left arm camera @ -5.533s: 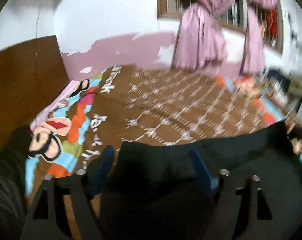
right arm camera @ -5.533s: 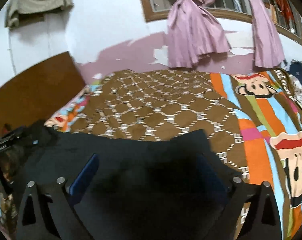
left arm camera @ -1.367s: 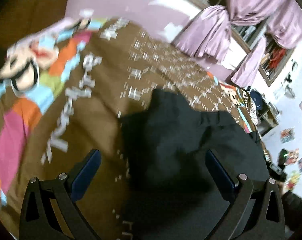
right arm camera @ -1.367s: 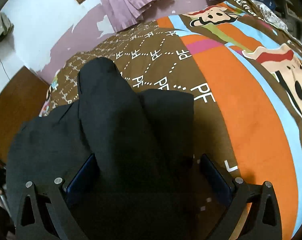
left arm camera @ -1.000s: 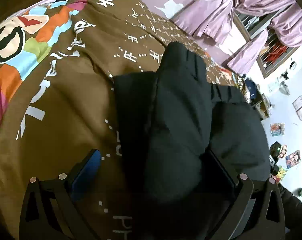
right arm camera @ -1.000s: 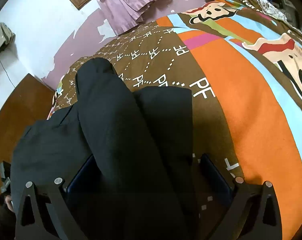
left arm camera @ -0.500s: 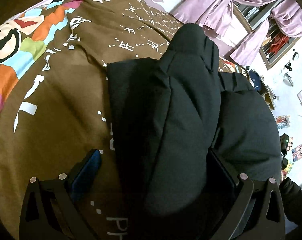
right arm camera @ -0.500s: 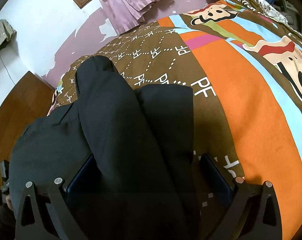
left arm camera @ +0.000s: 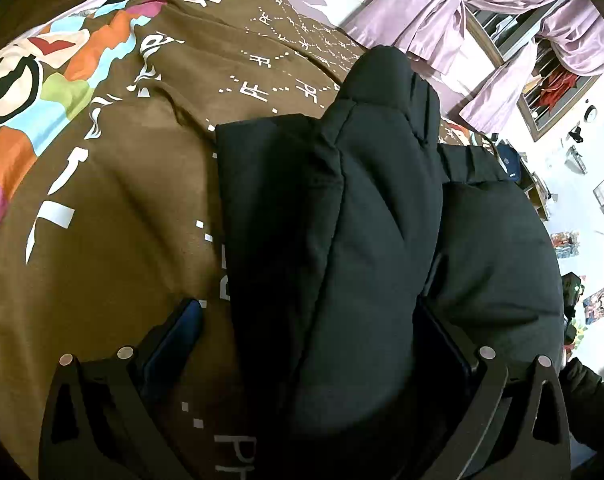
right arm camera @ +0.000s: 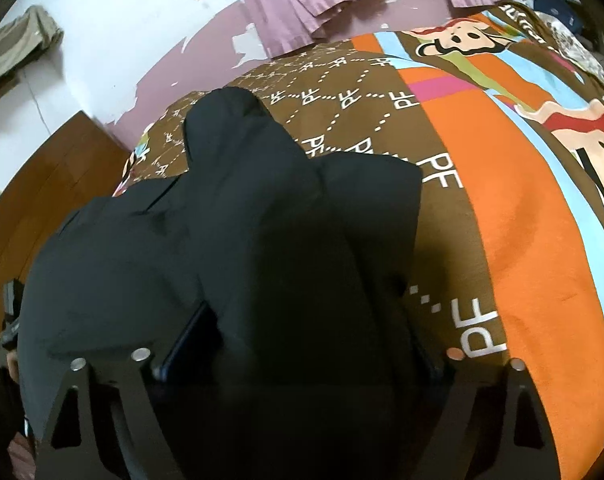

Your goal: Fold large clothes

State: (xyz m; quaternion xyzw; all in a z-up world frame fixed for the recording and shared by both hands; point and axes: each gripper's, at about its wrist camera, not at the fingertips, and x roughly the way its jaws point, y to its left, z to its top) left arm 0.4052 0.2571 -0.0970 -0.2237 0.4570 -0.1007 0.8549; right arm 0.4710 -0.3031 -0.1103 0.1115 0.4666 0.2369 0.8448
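Observation:
A large black padded jacket [left arm camera: 366,208] lies on the bed, its sleeve folded up across the body. In the left wrist view my left gripper [left arm camera: 306,332] stands wide open over the jacket's near edge, blue-padded fingers [left arm camera: 173,332] on either side of the sleeve. The same jacket [right arm camera: 261,240] fills the right wrist view. My right gripper [right arm camera: 302,344] is open too, its fingers [right arm camera: 189,340] straddling the folded sleeve and partly hidden by dark cloth.
The bed is covered by a brown blanket [left arm camera: 101,208] with white lettering and cartoon monkey patches [right arm camera: 574,128]. Pink curtains [left arm camera: 442,4] hang at the window. A wooden headboard [right arm camera: 41,184] is at the left. A cluttered shelf [left arm camera: 542,184] stands to the right.
Both grippers went from gripping the lifted jacket to open over it lying on the bed. Over the last second both moved slightly closer along the folded sleeve.

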